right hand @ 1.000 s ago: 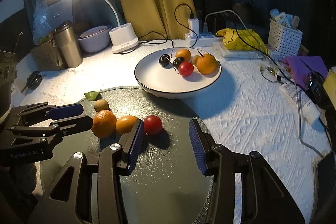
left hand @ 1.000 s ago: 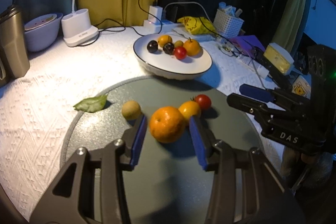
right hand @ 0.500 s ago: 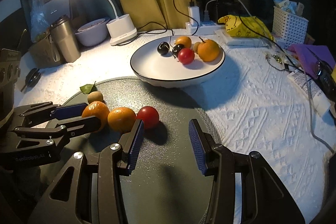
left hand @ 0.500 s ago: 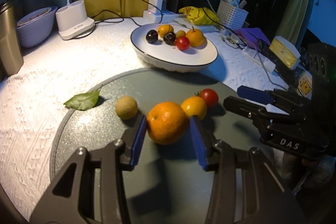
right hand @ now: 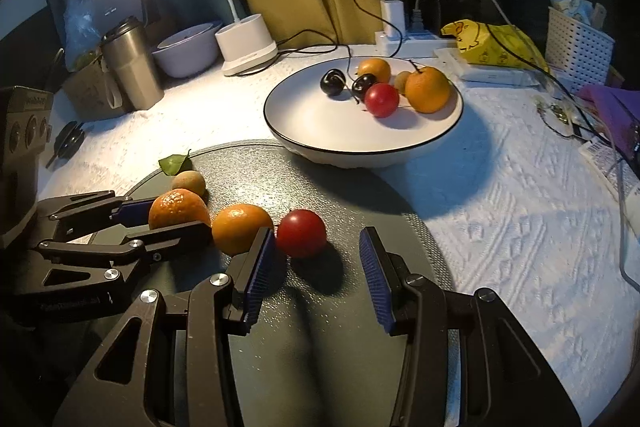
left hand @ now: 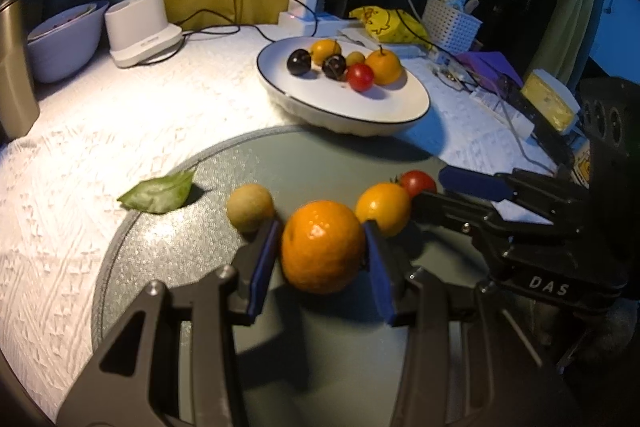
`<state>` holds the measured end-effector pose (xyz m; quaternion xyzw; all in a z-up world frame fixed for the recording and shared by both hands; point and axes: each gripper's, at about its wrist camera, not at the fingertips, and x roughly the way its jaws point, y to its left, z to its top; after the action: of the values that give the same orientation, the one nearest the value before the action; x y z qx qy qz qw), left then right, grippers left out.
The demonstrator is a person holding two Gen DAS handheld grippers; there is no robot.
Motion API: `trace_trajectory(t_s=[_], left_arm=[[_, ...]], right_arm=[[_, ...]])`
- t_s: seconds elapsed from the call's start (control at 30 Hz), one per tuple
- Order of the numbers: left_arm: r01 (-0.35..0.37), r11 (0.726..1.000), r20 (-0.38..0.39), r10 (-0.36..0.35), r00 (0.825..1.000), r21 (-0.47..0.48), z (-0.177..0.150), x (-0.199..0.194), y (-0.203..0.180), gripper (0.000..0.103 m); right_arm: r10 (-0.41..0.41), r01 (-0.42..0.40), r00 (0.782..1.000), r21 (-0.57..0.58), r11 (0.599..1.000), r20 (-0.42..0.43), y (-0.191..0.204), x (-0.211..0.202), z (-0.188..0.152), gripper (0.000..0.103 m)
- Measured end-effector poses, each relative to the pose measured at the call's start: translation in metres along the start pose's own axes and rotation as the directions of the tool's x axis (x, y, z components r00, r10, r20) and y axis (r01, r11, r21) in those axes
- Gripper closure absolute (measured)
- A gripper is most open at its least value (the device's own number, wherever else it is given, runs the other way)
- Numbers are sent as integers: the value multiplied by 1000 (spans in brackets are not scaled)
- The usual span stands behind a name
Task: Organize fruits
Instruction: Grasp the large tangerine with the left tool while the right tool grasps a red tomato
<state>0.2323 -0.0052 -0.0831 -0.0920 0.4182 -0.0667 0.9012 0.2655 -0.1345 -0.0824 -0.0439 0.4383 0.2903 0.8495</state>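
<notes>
Gripping round dimpled orange (left hand: 322,247), left tool (left hand: 320,259)

Two hand-held grippers (left hand: 322,259) (right hand: 318,265); four fruits on the mat (right hand: 320,307), six on the plate (right hand: 320,131); one leaf (left hand: 158,191).

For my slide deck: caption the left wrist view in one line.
Left gripper clamps the large orange on the grey mat, the fruit plate beyond.

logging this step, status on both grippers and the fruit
Left gripper shut on big orange. Right gripper open, short of red tomato. Small orange touching left finger; plate path open.
</notes>
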Motion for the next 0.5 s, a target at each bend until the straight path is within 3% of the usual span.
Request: trace_trajectory(t_s=[0.23, 0.4, 0.5], left_arm=[[0, 1000, 18, -1, 1000, 20, 0, -3, -2, 62], [2, 1000, 21, -2, 1000, 20, 0, -5, -3, 62], [1, 1000, 30, -2, 1000, 22, 0, -9, -2, 63]], right_arm=[[21, -21, 999, -21, 1000, -25, 4, 8, 2, 57], [26, -27, 999, -25, 999, -38, 6, 12, 1, 73], [22, -23, 999, -32, 999, -37, 6, 11, 1, 73]])
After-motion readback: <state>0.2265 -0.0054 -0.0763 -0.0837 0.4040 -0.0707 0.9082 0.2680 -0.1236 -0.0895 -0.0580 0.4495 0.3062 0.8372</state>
